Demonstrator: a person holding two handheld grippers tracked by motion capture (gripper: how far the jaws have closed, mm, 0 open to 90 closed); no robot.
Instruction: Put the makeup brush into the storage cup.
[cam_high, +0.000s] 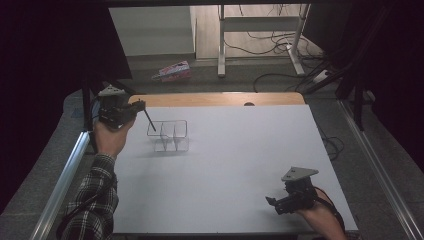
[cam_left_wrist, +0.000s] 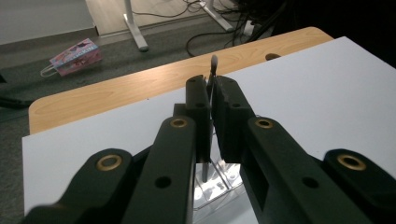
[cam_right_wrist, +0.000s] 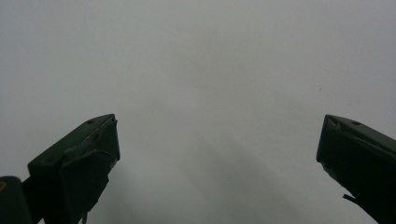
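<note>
Left gripper (cam_high: 136, 106) clenched on thin dark stick (cam_high: 150, 120); long axis slants from jaws down-right, lower tip at near-left compartment of clear organizer (cam_high: 169, 136). Right gripper (cam_high: 272, 204) released, jaws wide over white table (cam_high: 240, 165).

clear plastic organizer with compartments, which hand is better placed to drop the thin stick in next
Left. The left gripper is shut on the thin dark stick, whose tip hangs over the clear plastic compartment organizer. The right gripper rests open, far off near the white table's front edge.
</note>
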